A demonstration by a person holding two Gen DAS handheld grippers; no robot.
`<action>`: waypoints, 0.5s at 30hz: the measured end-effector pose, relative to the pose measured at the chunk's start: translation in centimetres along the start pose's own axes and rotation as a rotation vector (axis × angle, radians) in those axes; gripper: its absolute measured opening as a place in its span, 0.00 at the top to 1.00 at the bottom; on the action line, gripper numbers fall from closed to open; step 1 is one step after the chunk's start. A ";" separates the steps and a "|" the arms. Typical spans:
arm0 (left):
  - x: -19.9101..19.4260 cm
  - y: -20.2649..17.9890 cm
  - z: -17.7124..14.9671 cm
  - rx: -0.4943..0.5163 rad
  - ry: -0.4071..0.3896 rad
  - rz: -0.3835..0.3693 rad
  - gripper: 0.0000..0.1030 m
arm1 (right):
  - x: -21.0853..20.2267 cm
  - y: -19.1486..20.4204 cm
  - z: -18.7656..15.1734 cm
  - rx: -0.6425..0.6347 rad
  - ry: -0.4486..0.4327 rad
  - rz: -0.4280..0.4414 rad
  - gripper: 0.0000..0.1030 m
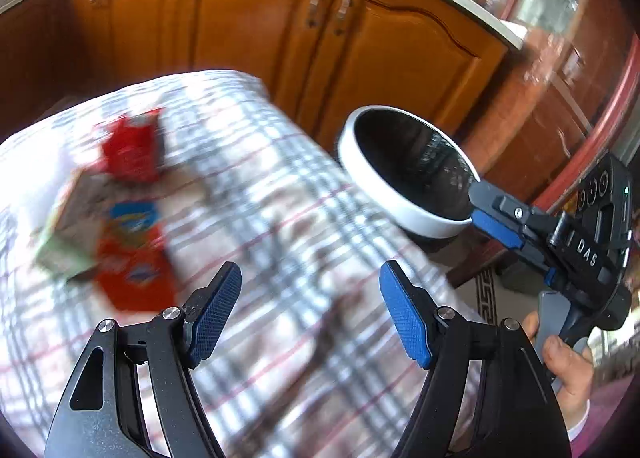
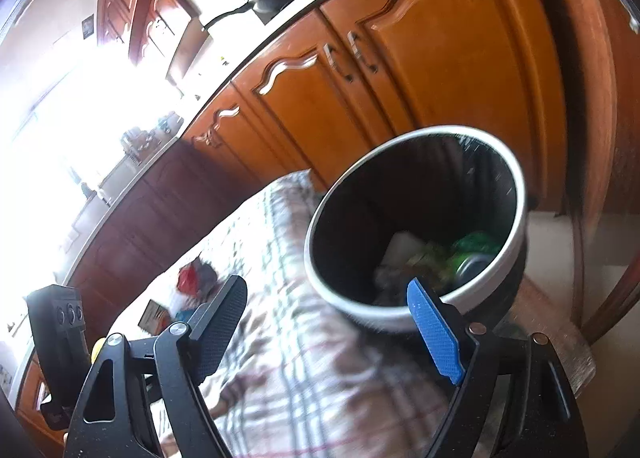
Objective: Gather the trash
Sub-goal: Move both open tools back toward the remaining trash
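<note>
With both sets of jaws spread and empty, the left gripper [image 1: 310,310] hung nearer the crumpled red wrappers [image 1: 130,149] lying ahead toward the checked-cloth bench's [image 1: 280,217] far left corner, while the right gripper [image 2: 328,322] faced the white-rimmed black bin [image 2: 416,225] off its right edge.

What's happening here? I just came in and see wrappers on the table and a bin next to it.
A person is clearing trash with a handheld gripper in each hand. Both the left gripper and the right gripper are open and empty. Wrappers remain on the checked tablecloth: a red wrapper, an orange packet and a greenish carton. The white-rimmed bin beside the table already holds trash, including what looks like a green can. The right gripper is at the bin's rim.
</note>
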State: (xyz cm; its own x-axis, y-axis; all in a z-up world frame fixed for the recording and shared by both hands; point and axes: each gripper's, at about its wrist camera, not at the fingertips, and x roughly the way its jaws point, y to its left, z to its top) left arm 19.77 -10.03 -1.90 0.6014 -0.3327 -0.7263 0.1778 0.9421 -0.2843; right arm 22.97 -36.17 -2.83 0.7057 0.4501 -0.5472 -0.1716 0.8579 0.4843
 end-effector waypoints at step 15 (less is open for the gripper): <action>-5.5 8.6 -2.5 -0.162 -0.105 0.145 0.29 | 2.5 5.7 -4.7 -0.049 0.110 0.057 0.18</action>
State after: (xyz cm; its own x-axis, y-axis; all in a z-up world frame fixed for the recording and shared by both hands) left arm 16.02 -0.22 -1.91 0.6908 -0.1808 -0.7001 -0.0379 0.9579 -0.2847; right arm 20.56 -29.03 -4.66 0.6149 0.5205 -0.5924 -0.2443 0.8400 0.4845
